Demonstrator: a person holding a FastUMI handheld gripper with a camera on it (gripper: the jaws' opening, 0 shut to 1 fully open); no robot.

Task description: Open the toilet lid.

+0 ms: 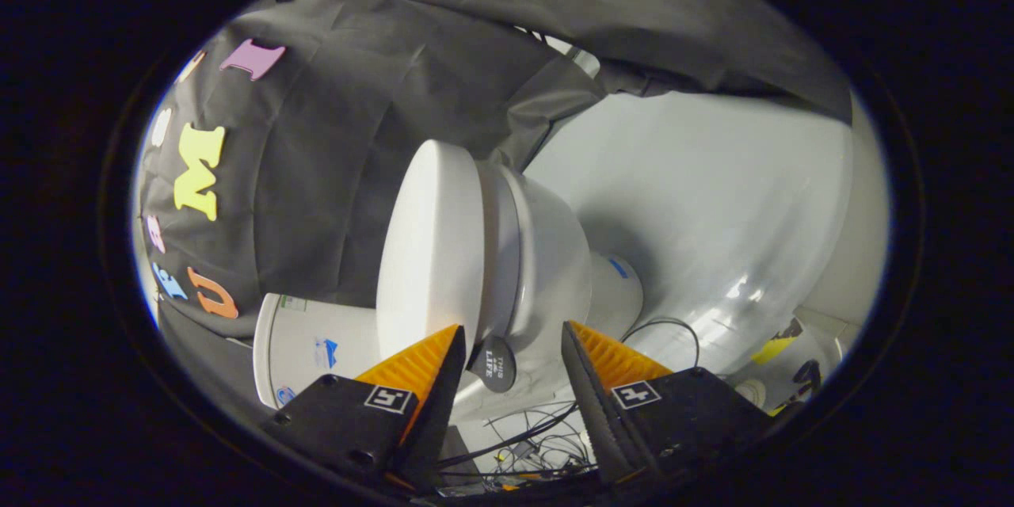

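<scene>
Booth w/ black cloth wall (333,174) behind and over the scene; beyond it a pale glossy white surface (713,198) runs past the toilet, reflections on it. View is rolled sideways, so the toilet (547,253) appears tipped on its side. A white bucket-like container (309,348) w/ small blue marks sits against the cloth, just beside the toilet lid. Loose dark cables (523,440) lie tangled below, betw. the fingers; another thin cable (673,329) loops near the toilet's base. Some yellow and dark bits (780,352) at the far side, too small to tell what.

Claw (513,352): spread wide, both orange-faced fingers well apart, holding nothing. Left finger (420,368) has its tip right at the lower edge of the lid; contact or just in front, can't tell. Right finger (610,364) sits in front of the bowl's base, apart from the lid.

Toilet lid (432,253): white, smooth, closed flat against the seat and bowl. It lies just ahead of the claw, mostly beyond the left finger, its edge reaching the gap betw. the fingers. A small round dark tab (493,363) w/ print hangs off the lid's rim, right betw. the fingertips, nearer the left one, not pinched.
</scene>
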